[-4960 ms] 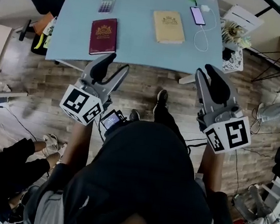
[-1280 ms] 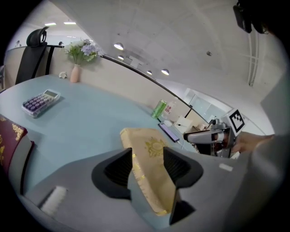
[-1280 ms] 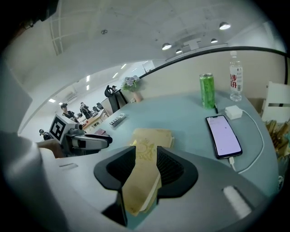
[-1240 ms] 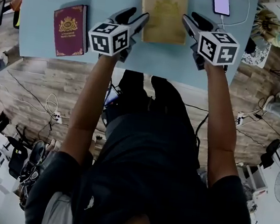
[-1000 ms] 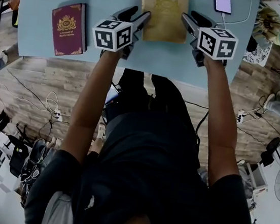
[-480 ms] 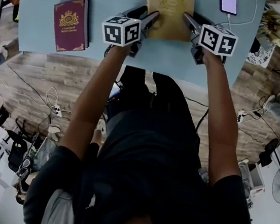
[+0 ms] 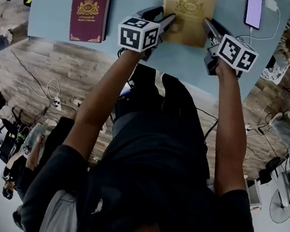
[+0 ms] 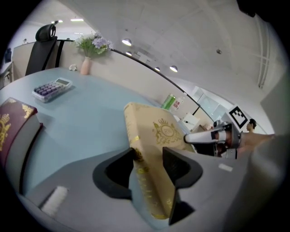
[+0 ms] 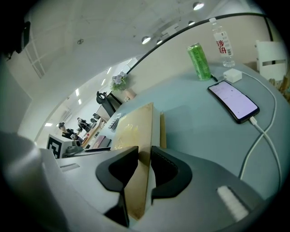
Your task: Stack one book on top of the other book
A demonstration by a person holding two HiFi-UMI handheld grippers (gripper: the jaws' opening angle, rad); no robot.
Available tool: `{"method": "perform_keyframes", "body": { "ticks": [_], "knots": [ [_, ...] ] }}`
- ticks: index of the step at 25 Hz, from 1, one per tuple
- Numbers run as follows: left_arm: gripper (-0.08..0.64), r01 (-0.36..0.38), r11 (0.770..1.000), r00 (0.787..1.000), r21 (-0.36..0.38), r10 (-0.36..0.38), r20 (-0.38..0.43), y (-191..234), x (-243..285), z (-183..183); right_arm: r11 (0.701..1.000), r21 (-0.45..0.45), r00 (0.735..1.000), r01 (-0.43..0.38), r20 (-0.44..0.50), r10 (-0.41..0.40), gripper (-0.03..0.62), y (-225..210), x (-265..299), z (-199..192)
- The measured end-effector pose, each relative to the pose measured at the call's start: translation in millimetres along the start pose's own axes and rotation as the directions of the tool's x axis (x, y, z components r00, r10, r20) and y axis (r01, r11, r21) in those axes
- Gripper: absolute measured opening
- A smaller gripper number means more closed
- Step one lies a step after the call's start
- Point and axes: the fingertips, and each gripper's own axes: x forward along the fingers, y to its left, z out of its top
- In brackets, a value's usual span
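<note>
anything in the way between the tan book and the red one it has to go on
Nothing visible does. Bare table lies between the tan book, held by the left tool and right tool, and the red book; the calculator sits farther back.

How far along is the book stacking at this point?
Done: nothing is stacked. The maroon book lies alone on the table, apart from the tan book. In hand: the left gripper is shut on the tan book's spine side and the right gripper on its opposite edge. Whether it is off the table is unclear. Left: carry it over and set it on the maroon book.
</note>
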Motion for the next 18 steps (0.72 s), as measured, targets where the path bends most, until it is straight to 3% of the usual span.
{"method": "perform_keyframes", "body": {
  "ticks": [18],
  "knots": [
    [0.253,-0.117,0.992,0.988,0.037,0.113,0.105,55.0,-92.4,26.3,0.989,-0.070,0.992,-0.128,-0.021,0.127,0.087,99.1,39.0,9.1]
  ]
}}
